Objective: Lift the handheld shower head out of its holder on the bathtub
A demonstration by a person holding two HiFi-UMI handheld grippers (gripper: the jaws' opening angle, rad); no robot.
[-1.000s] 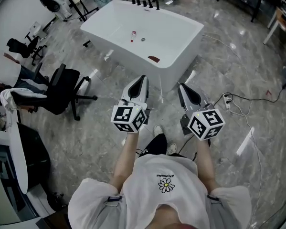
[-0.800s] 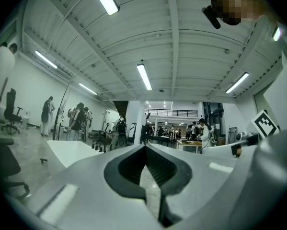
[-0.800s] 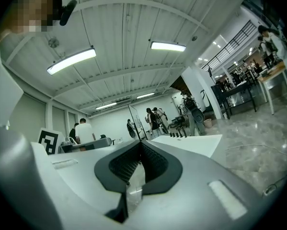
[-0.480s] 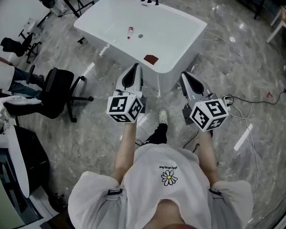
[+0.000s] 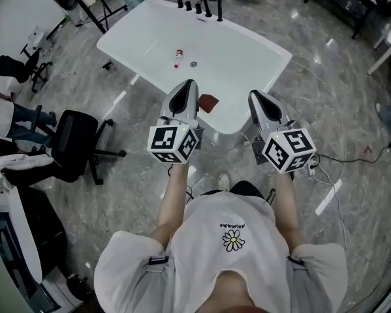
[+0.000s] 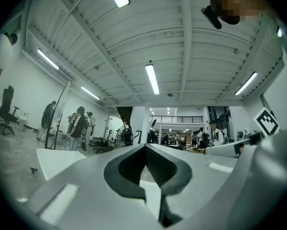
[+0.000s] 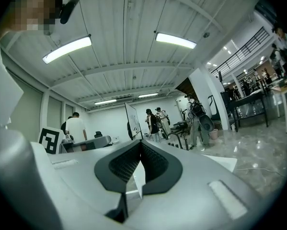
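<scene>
L tongs (image 5: 189, 85) & R tongs (image 5: 254, 96) both closed, empty, at bathtub (image 5: 247, 44) 6 o'clock rim; black tap set (image 5: 198, 2) at 12.

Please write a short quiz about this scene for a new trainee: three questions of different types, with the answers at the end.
1. True or false: the left gripper is shut on the shower head.
2. Where do the black faucet fittings stand on the bathtub? A: the end near the person. B: the far end. C: the middle of a long side.
3. Fill in: the small bottle lies ___ the bathtub.
Key: 1 false; 2 B; 3 inside.
</scene>
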